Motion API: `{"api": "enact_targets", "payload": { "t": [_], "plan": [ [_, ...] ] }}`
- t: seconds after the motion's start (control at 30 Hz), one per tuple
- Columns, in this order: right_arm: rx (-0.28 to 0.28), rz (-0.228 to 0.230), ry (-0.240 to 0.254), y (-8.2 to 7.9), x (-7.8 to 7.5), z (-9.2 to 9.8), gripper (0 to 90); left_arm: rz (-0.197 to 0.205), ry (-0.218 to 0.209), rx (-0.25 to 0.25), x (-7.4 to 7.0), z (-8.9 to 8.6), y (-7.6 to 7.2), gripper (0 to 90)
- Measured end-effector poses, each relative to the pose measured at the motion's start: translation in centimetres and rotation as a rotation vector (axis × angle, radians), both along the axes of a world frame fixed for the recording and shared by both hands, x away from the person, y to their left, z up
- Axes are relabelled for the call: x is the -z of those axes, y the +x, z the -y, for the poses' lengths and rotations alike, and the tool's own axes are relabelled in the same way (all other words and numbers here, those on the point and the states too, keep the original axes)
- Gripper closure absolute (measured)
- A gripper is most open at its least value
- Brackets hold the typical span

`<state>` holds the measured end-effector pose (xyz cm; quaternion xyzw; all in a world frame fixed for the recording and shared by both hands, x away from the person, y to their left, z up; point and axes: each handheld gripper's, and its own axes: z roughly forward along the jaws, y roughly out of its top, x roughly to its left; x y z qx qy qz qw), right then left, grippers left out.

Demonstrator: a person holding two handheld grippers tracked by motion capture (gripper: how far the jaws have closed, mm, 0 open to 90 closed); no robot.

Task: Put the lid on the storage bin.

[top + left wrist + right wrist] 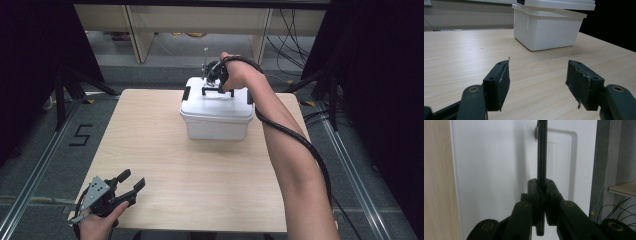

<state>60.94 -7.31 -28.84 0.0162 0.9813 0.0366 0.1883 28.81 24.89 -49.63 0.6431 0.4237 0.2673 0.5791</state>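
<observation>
One white box point(216, 120) with a white lid point(215, 102) is sitting on the table point(165, 165), toward 12 o'clock. The lid is carrying one thin black handle point(541, 157), standing up. The right gripper point(212, 82) is squeezing that handle tight. The left gripper point(131, 181), at 7 o'clock, is resting wide open, holding nothing.

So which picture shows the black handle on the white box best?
The right gripper view: the handle stands close up, pinched between the right gripper. The high view shows it small on the lid, partly behind the hand. The left gripper view shows the box from the side, with just a black bit on top.
</observation>
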Motion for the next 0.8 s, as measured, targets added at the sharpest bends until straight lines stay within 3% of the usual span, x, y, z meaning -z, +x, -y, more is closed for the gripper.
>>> {"api": "enact_targets", "payload": {
  "t": [0.4,0.8],
  "plan": [
    [0.019,0.011,0.006,0.5,0.3,0.1,85.2,-0.001,0.001,0.001,0.0,0.0,0.0,34.5],
    [-0.003,-0.006,-0.013,0.8,1.0,0.0,85.2,0.001,-0.004,0.004,0.0,0.0,0.1,34.4]
  ]
}}
